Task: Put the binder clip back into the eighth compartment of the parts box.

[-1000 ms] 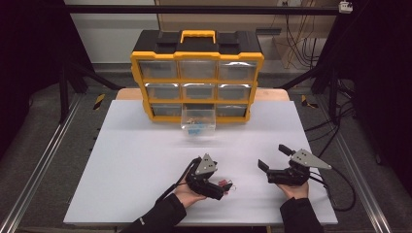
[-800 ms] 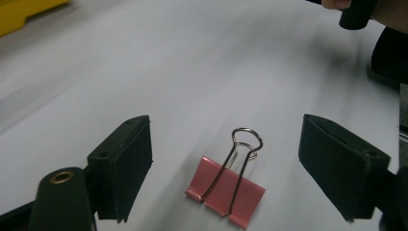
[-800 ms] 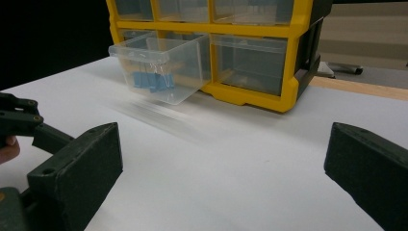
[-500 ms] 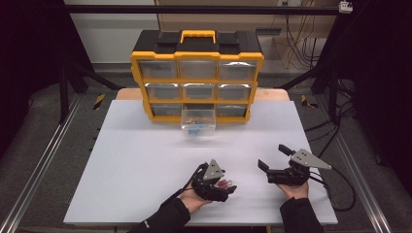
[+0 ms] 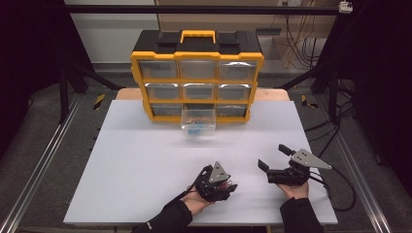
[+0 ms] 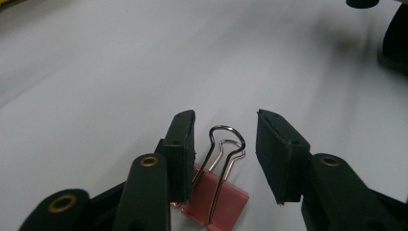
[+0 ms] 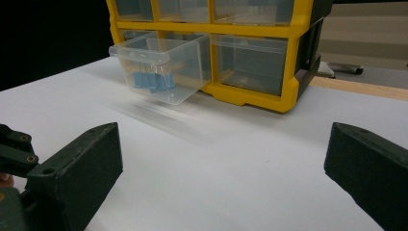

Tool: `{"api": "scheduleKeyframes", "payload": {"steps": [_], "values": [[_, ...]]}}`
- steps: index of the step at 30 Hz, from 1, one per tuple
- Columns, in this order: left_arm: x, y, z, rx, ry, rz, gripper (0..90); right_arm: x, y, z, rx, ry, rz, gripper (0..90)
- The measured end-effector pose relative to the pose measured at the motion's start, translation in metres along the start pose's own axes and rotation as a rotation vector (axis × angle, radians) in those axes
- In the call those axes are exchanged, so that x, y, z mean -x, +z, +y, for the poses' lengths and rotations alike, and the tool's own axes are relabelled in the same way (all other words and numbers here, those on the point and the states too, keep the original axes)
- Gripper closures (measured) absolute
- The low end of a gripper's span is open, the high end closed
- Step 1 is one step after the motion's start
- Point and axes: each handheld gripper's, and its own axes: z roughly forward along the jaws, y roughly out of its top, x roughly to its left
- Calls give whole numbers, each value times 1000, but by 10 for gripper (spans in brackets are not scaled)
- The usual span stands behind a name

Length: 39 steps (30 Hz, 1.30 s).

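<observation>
**Left fingers closing in on the pink binder clip**

Since the earlier frame my left gripper (image 5: 228,186) has slid a bit toward the near edge of the worktop (image 5: 145,160) and dropped low over the clip, and its fingers have just been closing. They aren't clamped yet though. From the left gripper view the pink binder clip (image 6: 216,197) lies flat on the white worktop between the two fingers, wire handles (image 6: 226,144) pointing away from me. The left-hand finger (image 6: 180,154) looks like it's right against the clip's edge, maybe touching, while the other finger (image 6: 279,154) is clearly apart from it with a gap showing. So: released, clip in between, not gripped.

My right gripper (image 5: 274,162) hasn't budged, parked to the right of the left one, a little apart. Its fingers are spread wide with nothing between them, just bare worktop in the right gripper view.

At the far side of the worktop sits the yellow and black drawer organizer (image 5: 197,77). Its bottom middle clear drawer (image 5: 197,121) is pulled out, and I can see some blue bits (image 7: 153,81) inside, look like more clips but too blurry to swear by. The clip I'm working on is well apart from that drawer, down near my hands.
</observation>
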Motion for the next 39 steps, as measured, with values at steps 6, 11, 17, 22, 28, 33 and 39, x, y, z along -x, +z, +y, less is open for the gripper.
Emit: {"api": "scheduleKeyframes", "payload": {"steps": [6,11,17,22,28,33,39], "values": [[2,2,0,-16,-3,21,670,0,0,0,-1,2,0,3],[1,1,0,-23,-10,34,706,0,0,0,-1,2,0,4],[0,-3,2,-23,-21,49,728,0,0,0,1,0,0,4],[-2,-7,2,-27,-38,44,735,0,-1,0,3,3,1,3],[-4,-10,2,-26,-64,40,739,0,-1,0,4,5,1,3],[-5,-12,1,-30,-71,44,740,0,-1,1,9,1,0,3],[-6,-14,1,-33,-80,41,743,0,-1,1,9,5,1,3]]}}
